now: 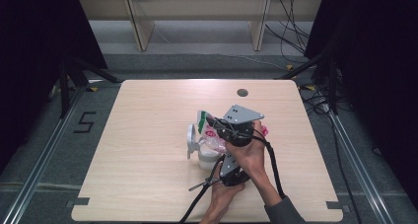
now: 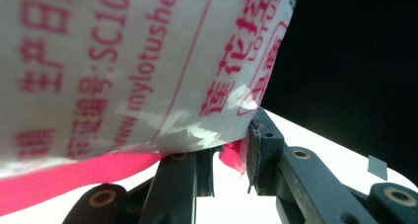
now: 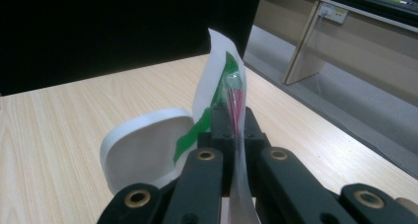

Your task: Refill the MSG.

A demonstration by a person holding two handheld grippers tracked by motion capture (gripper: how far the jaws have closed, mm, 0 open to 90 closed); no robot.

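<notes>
1. High view. Packaging item: a thin translucent plastic bag printed in pink and green (image 1: 209, 128) was held above the middle of the pale wooden table (image 1: 148, 150), directly over a white plastic lidded container (image 1: 207, 157) whose round lid (image 1: 191, 137) stood hinged open to the left. Both hands crowded the bag; the right gripper (image 1: 219, 127) met it from the right side, and the left gripper (image 1: 224, 160) sat lower, nearer the person. Jaw positions could not be read from here.

2. Left gripper view. Bag film with pink lettering (image 2: 128, 71) hung across the upper frame, close to the lens. Its lower pink seam (image 2: 231, 155) lay between the two black jaws, which stood partly apart; whether the pads actually pressed on the seam could not be told. Judged: film soft, crinkly, smooth and likely slippery.

3. Right gripper view. The gripper (image 3: 235, 130) was clenched flat on the bag's upper edge (image 3: 224, 81), the film rising as a thin limp sheet between the pads. The white lid (image 3: 143, 150) stood just behind, to the left.

4. Handling note, as judgement. Very light, no stiffness, prone to tearing if pulled hard. Best gripped at the sealed seam or edge, where layers doubled; mid-panel film would probably slip or bunch.
</notes>
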